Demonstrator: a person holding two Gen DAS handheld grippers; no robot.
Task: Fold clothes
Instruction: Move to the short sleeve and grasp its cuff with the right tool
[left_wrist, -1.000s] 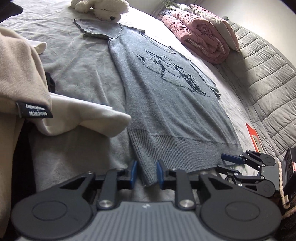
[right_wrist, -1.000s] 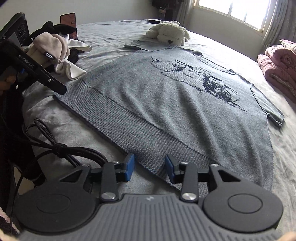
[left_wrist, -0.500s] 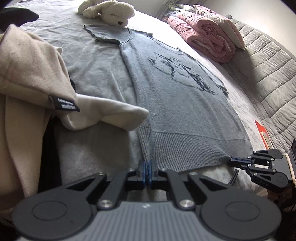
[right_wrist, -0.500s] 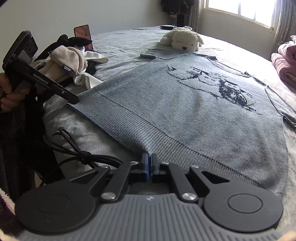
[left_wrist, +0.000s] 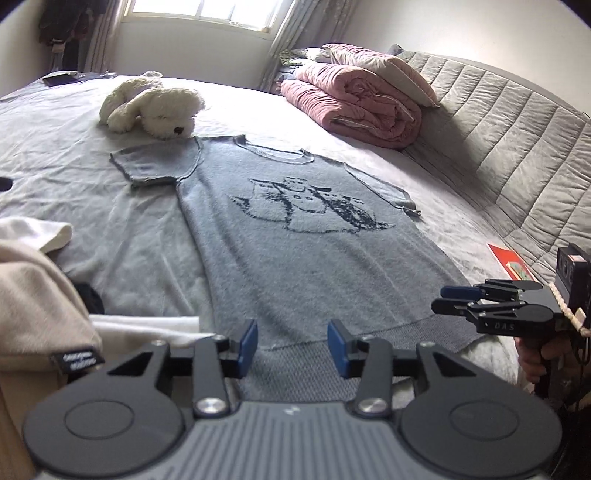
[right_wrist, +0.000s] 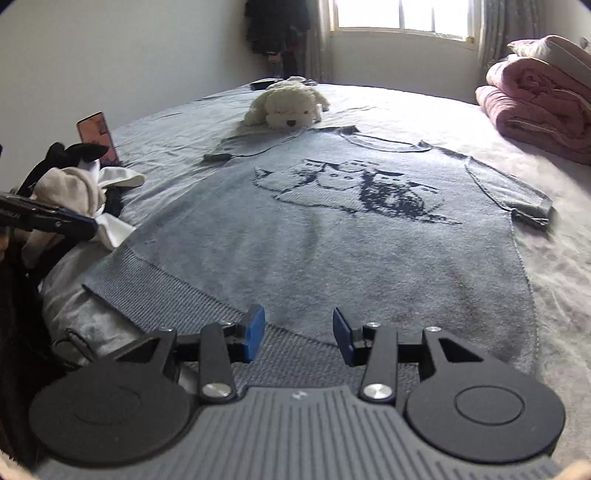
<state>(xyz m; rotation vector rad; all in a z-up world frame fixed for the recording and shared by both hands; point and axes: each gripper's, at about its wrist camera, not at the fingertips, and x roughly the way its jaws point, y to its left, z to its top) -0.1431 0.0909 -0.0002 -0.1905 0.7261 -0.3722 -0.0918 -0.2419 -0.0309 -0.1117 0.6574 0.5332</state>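
Half a second ago both tools were pinched shut at the ribbed hem of the grey knitted short-sleeved sweater with a dark cat motif (left_wrist: 314, 258). Now the left tool (left_wrist: 291, 345) and right tool (right_wrist: 298, 334) stand with pads apart over the near hem, holding nothing. The sweater lies flat, face up, sleeves spread, on the grey bed (left_wrist: 74, 177), collar far, by the white plush dog (left_wrist: 155, 107). In my judgement they let go after tugging it smooth; no fold shows.

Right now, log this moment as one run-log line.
left hand-held gripper: open, above hem | right hand-held gripper: open, above hem | grey sweater: flat on bed, unfolded | plush dog: beside collar
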